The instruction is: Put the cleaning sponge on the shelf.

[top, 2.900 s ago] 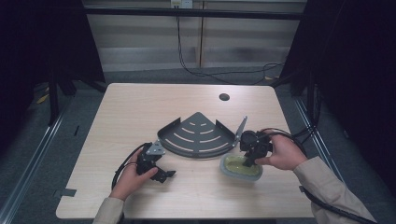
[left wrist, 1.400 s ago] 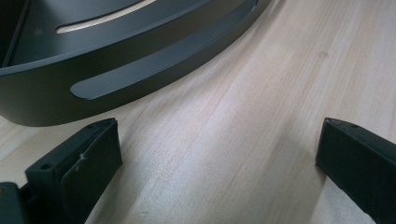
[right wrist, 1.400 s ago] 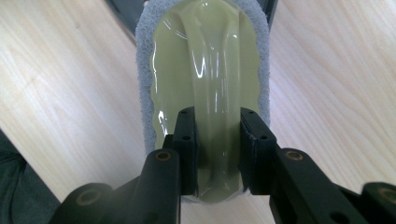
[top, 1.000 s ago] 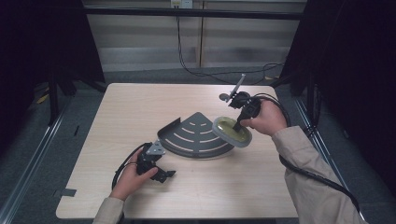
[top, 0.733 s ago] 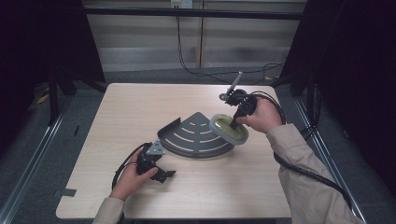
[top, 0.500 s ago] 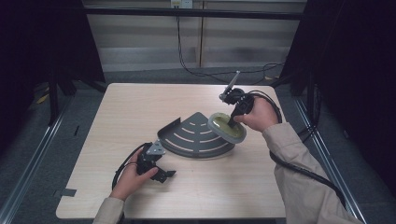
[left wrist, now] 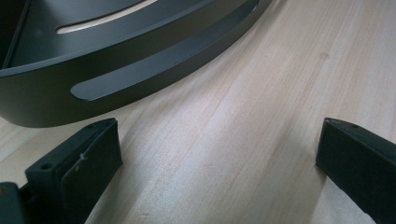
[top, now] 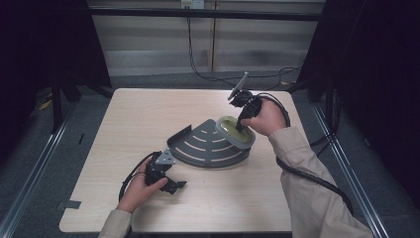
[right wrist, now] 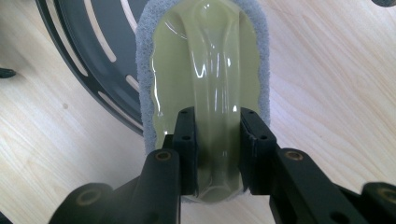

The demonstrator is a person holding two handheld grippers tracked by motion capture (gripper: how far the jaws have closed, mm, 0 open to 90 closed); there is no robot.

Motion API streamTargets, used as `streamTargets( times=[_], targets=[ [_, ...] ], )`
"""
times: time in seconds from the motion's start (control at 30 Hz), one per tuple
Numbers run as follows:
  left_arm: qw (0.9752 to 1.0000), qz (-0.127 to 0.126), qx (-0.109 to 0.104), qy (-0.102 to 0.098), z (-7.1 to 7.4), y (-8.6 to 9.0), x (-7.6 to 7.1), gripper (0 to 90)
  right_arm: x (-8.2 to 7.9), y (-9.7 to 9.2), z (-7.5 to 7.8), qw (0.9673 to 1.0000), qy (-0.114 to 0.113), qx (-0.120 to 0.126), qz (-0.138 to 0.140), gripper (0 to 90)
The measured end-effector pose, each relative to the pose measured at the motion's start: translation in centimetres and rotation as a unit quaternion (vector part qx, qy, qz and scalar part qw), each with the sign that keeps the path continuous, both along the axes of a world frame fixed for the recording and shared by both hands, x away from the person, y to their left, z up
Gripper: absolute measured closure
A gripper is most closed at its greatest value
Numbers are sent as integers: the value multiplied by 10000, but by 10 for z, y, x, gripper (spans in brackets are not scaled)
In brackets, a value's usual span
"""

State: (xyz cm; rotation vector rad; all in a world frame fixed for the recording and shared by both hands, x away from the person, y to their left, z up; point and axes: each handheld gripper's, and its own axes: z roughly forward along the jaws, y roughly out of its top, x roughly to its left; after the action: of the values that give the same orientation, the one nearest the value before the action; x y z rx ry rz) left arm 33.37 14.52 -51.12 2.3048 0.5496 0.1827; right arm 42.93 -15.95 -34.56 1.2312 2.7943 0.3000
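Observation:
A dark grey fan-shaped tray (top: 208,148) with curved slots lies in the middle of the wooden table. My right gripper (top: 241,124) is shut on the pale yellow-green handle of a scrubber (top: 232,131) with a grey pad, held over the tray's right corner. In the right gripper view the jaws clamp both sides of the scrubber (right wrist: 205,60), and the tray (right wrist: 88,56) lies under and to its left. My left gripper (top: 173,186) rests on the table in front of the tray, open. Between its jaws (left wrist: 217,158) is bare wood, with the tray's curved wall (left wrist: 116,70) just beyond.
The table (top: 148,114) has free wood left of the tray and along the front. A cable (top: 312,178) trails from the right gripper along the sleeve. A small dark thing (right wrist: 385,2) sits at the far table edge. Dark frame posts stand at both sides.
My right gripper has carried the scrubber a little left and farther away, over the tray's right corner. The left hand has stayed put.

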Motion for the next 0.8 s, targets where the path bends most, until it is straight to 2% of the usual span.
streamTargets(
  times=[0.17, 0.57, 0.8],
  targets=[
    [10000, -4, 0, 8, 0, 0, 0, 0, 5, 4, -2, 9999, 11, 27, -105, 709],
    [10000, -4, 0, 10, 0, 0, 0, 0, 10, 11, -20, 9995, 72, 86, -285, 709],
    [10000, -5, 1, 8, 0, 0, 0, 0, 13, 15, -27, 9994, 121, -13, -310, 709]
  ],
)
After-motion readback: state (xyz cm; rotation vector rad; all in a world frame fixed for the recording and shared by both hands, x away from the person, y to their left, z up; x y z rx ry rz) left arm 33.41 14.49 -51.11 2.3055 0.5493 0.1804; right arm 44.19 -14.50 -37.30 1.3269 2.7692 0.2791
